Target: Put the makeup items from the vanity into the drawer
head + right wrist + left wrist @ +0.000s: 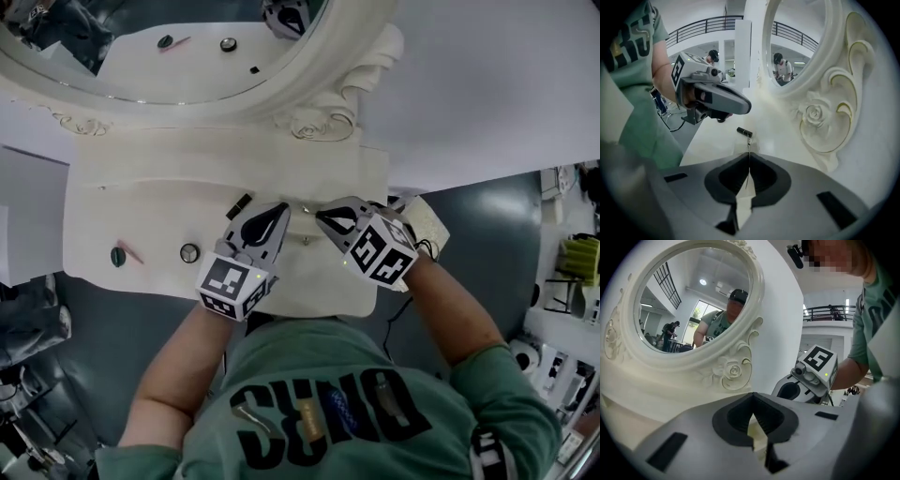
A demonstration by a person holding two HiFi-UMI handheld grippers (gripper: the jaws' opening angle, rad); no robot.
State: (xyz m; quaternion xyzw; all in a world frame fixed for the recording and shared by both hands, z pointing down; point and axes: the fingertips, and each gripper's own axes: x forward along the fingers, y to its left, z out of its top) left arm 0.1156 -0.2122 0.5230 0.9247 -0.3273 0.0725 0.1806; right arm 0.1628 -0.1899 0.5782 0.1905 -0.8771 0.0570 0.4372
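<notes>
Left gripper (281, 208) fingers closed, empty, parked over bench (141, 202). Right gripper (320, 215) fingers pinching thin wire-like piece (748, 143); tip grip suits it, I reckon.

A big open hall rather than a home: balcony railing (705, 24) upper left, grey floor (487, 225), stacked equipment (572, 267) right of the white vanity table (141, 211).

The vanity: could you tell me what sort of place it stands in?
Probably a large open hall, not a bedroom: a railed upper gallery, grey floor, and other people reflected in the oval mirror.
</notes>
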